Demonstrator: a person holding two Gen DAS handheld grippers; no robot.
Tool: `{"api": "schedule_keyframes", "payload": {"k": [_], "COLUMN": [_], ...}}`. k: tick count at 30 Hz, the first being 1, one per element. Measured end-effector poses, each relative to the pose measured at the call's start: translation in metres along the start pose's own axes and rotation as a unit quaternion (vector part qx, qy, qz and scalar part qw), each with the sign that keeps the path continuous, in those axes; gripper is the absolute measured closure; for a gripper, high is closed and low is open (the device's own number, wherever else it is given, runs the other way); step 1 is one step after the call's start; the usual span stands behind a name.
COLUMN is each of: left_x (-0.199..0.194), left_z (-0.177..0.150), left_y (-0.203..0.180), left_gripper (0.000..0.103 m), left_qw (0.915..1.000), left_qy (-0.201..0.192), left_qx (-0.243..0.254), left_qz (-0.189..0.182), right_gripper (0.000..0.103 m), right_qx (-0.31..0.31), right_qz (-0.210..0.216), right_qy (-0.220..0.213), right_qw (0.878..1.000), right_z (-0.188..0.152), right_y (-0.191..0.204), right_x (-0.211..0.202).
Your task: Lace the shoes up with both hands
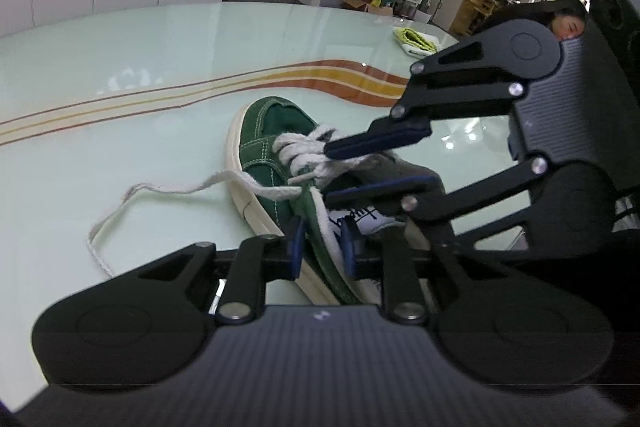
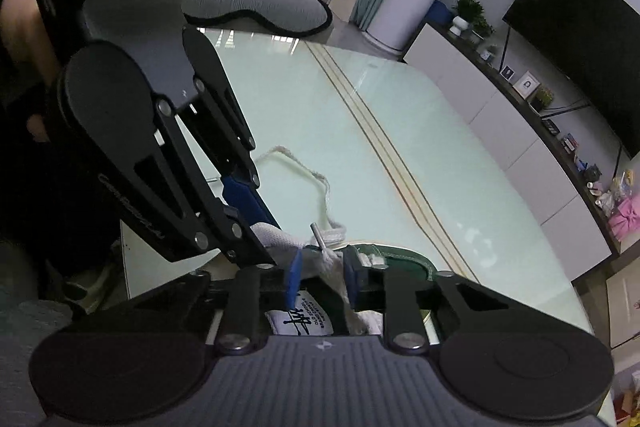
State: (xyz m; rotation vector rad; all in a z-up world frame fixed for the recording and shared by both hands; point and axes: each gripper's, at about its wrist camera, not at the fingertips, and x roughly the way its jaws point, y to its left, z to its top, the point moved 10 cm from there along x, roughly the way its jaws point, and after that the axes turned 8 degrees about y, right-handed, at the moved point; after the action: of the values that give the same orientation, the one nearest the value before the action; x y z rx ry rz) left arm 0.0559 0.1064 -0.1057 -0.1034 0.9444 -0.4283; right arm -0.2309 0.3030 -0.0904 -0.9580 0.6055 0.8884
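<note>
At the centre of the left wrist view, a green suede low-top shoe (image 1: 276,143) with a cream rubber sole is seen lying on the pale green glass tabletop (image 1: 120,75), which is crossed by orange and brown stripes. Its thick white cotton lace (image 1: 192,189) is trailed loosely toward the lower left of the frame. The left gripper (image 1: 322,249) is held with its jaws spread either side of the shoe's collar, nothing being pinched. The right gripper (image 1: 326,173) is seen entering from the right, its jaws parted over the laced eyelets.

Low in the right wrist view, the lace end with its metal aglet (image 2: 318,237) is seen between the spread blue pads (image 2: 294,277). A white tongue label (image 2: 306,323) carries black script and small print, too blurred to be read.
</note>
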Motion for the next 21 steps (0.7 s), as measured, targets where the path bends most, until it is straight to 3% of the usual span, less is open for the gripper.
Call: {"api": "schedule_keyframes", "payload": {"k": [7, 9, 12, 21], "left_x": [0.001, 0.000, -0.003, -0.007], "left_z": [0.001, 0.002, 0.003, 0.003], "left_y": [0.003, 0.003, -0.003, 0.000], "left_gripper": [0.074, 0.075, 0.083, 0.084], "left_qw": [1.0000, 1.0000, 0.9999, 0.9998], "left_qy": [-0.001, -0.001, -0.001, -0.002], "left_qx": [-0.002, -0.002, 0.014, 0.011], "left_qz": [0.003, 0.001, -0.008, -0.013], "right_gripper": [0.102, 0.102, 0.102, 0.102], "right_qx": [0.028, 0.032, 0.032, 0.025], "right_qz": [-0.024, -0.024, -0.027, -0.009], "right_qy": [-0.030, -0.031, -0.030, -0.018], "right_qw": [0.999, 0.999, 0.999, 1.000], "right_z": [0.006, 0.008, 0.003, -0.009], "right_y": [-0.011, -0.017, -0.017, -0.005], "right_x": [-0.014, -0.018, -0.027, -0.034]}}
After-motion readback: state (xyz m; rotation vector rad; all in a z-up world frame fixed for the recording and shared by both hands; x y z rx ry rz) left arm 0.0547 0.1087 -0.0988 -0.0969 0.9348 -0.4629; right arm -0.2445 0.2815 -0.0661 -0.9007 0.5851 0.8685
